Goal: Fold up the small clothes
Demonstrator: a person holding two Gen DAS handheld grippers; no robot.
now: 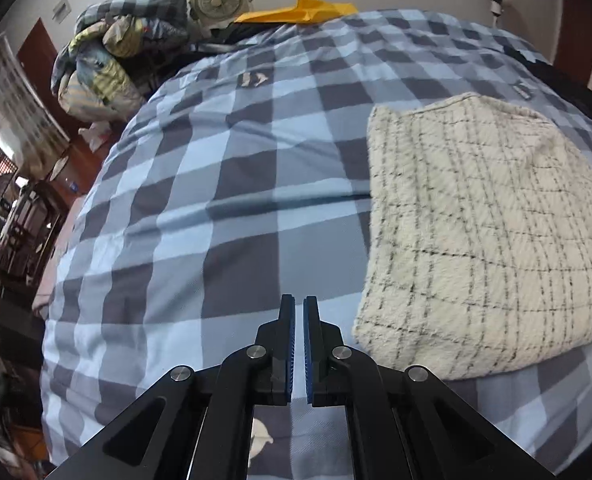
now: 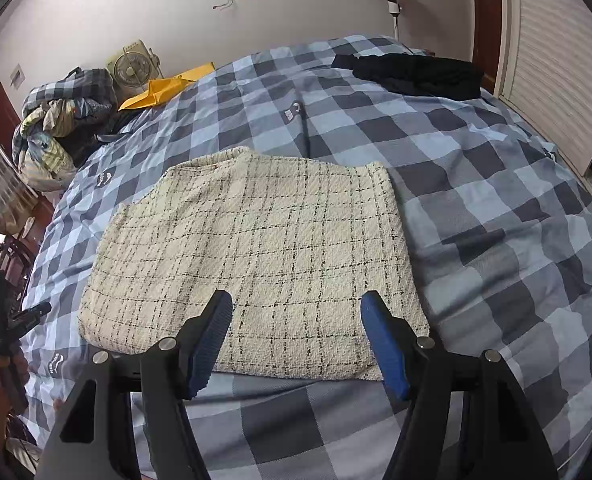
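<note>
Right gripper point(image 2: 296, 300) tilted down, jaws apart

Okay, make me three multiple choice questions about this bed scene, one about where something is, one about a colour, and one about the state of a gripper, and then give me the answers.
1. Where does the black garment lie?
A. on the far part of the checked bedcover
B. on top of the cream plaid garment
C. on the floor

2. What colour is the flat item beside the fan?
A. red
B. yellow
C. green

3. How does the right gripper stand?
A. shut on the cream garment
B. shut with nothing in it
C. open, its jaws apart above the cream garment's near edge

Answers:
1. A, the black garment rests on the bedcover far beyond the cream one, apart from it.
2. B, it shows bright yellow at the bed's far left corner.
3. C, cream cloth is visible between the spread blue pads, and neither presses on it.
</note>
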